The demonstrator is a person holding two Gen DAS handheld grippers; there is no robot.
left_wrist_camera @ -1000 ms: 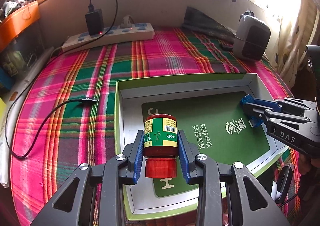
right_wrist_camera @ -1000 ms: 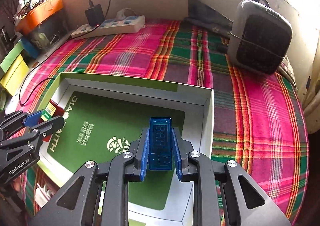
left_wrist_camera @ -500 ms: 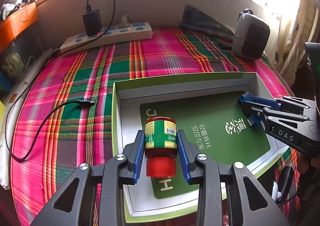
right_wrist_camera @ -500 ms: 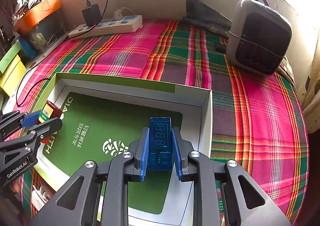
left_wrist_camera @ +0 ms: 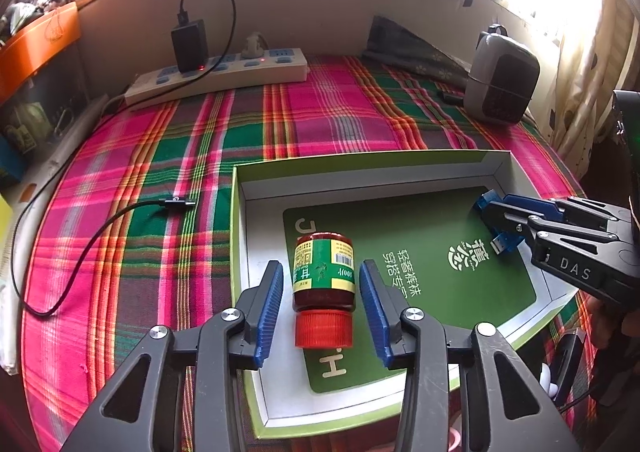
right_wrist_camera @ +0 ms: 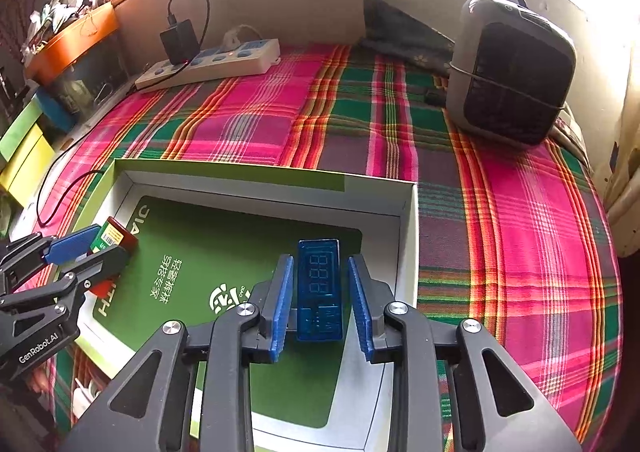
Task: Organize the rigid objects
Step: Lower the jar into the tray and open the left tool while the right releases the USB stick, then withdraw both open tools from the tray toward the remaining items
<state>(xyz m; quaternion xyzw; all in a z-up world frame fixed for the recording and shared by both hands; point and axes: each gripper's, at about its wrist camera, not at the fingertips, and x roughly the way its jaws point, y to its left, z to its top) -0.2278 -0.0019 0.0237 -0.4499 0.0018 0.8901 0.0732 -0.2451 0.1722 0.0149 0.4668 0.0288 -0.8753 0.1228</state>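
A shallow white box [left_wrist_camera: 240, 236] with a green printed floor lies on the plaid cloth; it also shows in the right wrist view [right_wrist_camera: 408, 236]. A red-capped bottle with a green label [left_wrist_camera: 324, 288] lies on its side in the box's left part. My left gripper [left_wrist_camera: 322, 276] is open, its blue pads on either side of the bottle with gaps. A blue USB meter [right_wrist_camera: 319, 288] lies in the box's right part between the pads of my open right gripper [right_wrist_camera: 318, 268]. The right gripper also shows in the left wrist view [left_wrist_camera: 496, 211], and the left gripper in the right wrist view [right_wrist_camera: 100, 244].
A white power strip [left_wrist_camera: 216, 71] with a black charger stands at the back. A black cable [left_wrist_camera: 100, 228] runs over the cloth left of the box. A grey heater [right_wrist_camera: 512, 71] stands at the back right. An orange tray [right_wrist_camera: 72, 39] sits at far left.
Both grippers have opened. The bottle and the USB meter, held before, now lie loose in the box between the pads.
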